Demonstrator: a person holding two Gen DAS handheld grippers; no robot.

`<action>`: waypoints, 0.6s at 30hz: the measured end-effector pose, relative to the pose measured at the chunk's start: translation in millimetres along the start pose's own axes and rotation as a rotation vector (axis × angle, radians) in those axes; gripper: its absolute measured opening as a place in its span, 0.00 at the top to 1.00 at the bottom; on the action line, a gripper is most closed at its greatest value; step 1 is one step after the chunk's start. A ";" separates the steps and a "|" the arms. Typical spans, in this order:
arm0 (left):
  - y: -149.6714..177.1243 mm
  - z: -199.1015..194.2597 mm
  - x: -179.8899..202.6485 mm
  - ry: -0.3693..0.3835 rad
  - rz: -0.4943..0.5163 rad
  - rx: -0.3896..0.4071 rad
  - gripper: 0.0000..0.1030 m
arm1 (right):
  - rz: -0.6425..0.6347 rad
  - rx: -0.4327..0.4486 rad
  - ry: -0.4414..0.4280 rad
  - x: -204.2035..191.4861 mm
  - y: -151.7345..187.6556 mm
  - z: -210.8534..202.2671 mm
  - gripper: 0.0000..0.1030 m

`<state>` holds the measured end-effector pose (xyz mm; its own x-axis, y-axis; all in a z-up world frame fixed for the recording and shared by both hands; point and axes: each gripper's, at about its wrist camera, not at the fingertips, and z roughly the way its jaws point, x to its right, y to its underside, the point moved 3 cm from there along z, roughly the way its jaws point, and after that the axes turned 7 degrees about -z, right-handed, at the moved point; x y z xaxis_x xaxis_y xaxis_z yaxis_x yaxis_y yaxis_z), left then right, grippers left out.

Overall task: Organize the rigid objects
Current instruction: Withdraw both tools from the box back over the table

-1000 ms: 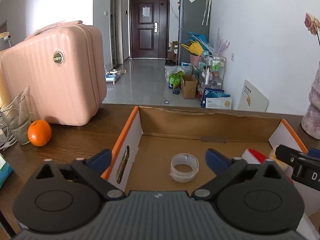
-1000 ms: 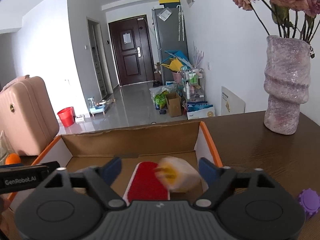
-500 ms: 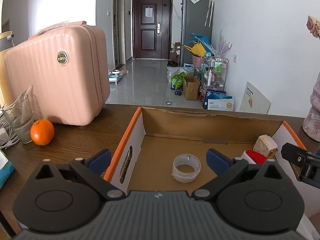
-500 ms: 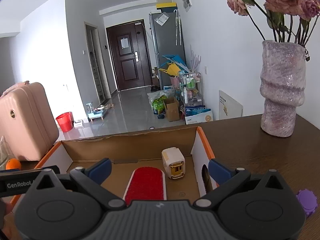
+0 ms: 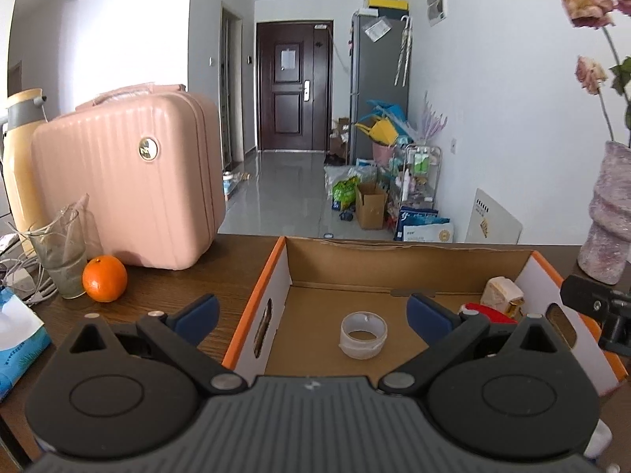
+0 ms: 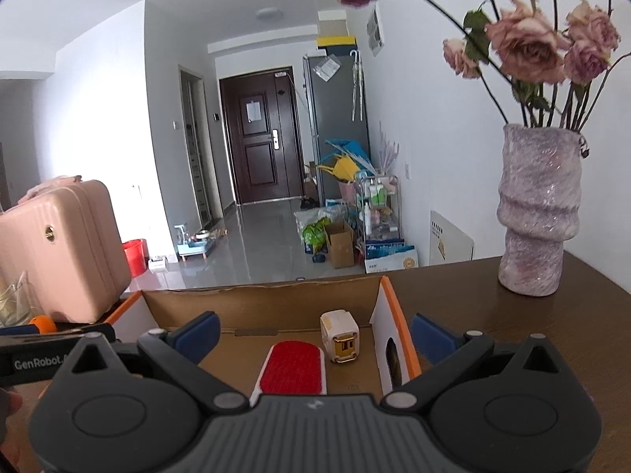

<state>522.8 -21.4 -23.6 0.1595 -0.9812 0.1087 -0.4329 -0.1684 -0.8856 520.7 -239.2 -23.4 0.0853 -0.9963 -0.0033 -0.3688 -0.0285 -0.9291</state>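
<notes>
My right gripper [image 6: 313,333] spread wide, jaws just opened, nothing between blue pads; it straddles right wall of open cardboard box with orange rim [image 6: 398,319]. Ahead of it, on box floor: white cube-shaped charger with gold plug face [image 6: 340,337], just beside red-padded white brush [image 6: 294,366]. My left gripper [image 5: 311,311] also spread, empty, straddling box's left wall; clear tape roll [image 5: 363,334] lies ahead between its fingers, untouched.
</notes>
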 end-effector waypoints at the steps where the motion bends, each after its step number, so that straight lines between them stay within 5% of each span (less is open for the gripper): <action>1: 2.1 -4.9 0.1 0.001 0.004 0.006 0.00 | -0.001 0.006 0.001 0.0 0.4 -4.3 0.00; 18: 32.8 -82.6 -19.2 0.010 -0.009 0.069 0.00 | -0.025 0.078 -0.003 -1.8 20.2 -80.3 0.00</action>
<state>432.3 -15.8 -17.5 0.1544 -0.9806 0.1205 -0.3691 -0.1703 -0.9136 438.7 -244.4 -12.5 0.0963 -0.9952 0.0194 -0.2935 -0.0470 -0.9548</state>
